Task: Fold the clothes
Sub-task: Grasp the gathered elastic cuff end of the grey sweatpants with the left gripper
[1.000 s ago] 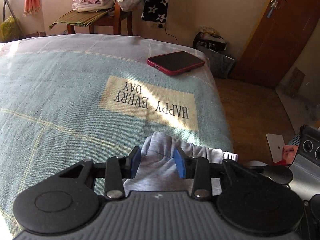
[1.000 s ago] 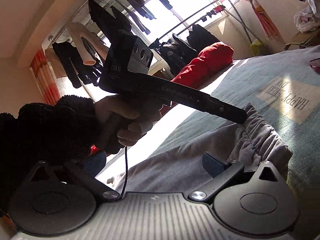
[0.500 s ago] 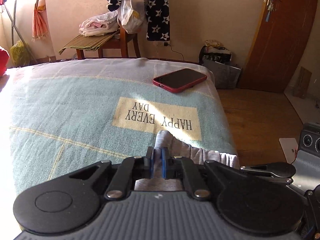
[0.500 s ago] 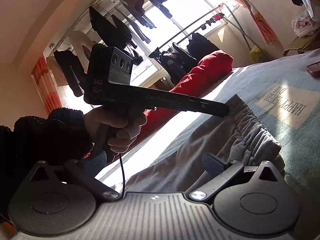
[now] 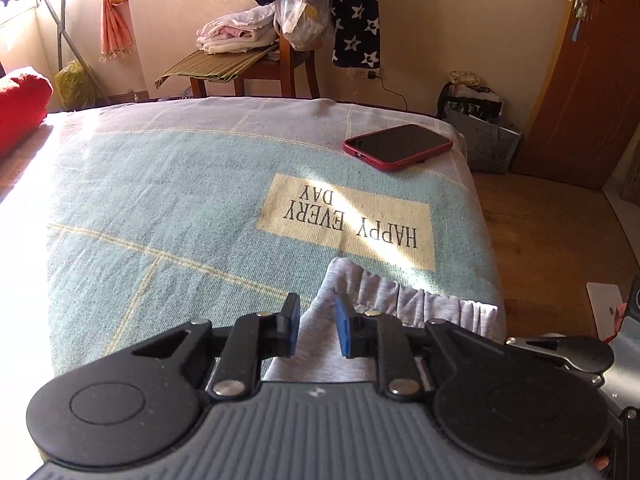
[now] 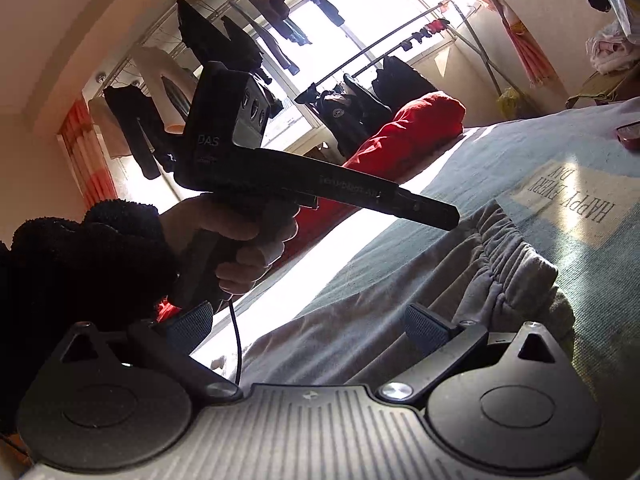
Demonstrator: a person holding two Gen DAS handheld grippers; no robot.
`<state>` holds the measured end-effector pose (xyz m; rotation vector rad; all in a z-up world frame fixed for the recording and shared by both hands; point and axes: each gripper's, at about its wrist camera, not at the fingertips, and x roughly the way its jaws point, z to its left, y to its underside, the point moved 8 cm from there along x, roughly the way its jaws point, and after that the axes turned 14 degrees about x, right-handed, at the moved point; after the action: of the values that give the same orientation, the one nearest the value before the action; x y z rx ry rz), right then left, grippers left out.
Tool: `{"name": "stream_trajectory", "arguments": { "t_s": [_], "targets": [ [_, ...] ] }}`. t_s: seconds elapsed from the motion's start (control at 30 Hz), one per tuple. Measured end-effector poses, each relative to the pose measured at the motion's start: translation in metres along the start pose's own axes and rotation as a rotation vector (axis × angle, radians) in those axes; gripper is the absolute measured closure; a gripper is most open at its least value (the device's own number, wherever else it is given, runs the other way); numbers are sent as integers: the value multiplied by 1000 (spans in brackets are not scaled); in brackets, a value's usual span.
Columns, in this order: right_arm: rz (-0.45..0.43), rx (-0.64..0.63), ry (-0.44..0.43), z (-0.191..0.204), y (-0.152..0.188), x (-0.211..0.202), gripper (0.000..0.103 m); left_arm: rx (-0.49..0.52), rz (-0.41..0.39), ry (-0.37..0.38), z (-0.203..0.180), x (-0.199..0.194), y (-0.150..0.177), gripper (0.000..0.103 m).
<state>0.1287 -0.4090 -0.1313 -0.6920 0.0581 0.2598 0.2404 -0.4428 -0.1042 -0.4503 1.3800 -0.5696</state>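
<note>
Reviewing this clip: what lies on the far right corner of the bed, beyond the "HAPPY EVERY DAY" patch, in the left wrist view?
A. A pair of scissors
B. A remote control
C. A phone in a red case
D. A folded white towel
C: a phone in a red case lies flat, dark screen up, on the bedspread near the bed's far right corner, past the printed patch.

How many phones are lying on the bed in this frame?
1. A red-cased phone lies face up near the bed's far right corner, beyond the "HAPPY EVERY DAY" patch. The right wrist view catches only its edge. Nothing rules out others hidden outside view.
</note>
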Motion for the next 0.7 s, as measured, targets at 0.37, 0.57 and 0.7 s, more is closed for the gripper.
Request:
{"name": "stream_trajectory", "arguments": {
  "t_s": [0.37,0.57,0.7],
  "targets": [
    [2,-32,171,-8,3,0,0,-317,16,56,7,-11,70,81],
    [30,-23,199,-14,5,5,0,-429,-31,-90,45,-16,71,85],
    [29,-27,200,-14,4,5,0,-408,-113,0,28,-34,60,82]
  ]
}}
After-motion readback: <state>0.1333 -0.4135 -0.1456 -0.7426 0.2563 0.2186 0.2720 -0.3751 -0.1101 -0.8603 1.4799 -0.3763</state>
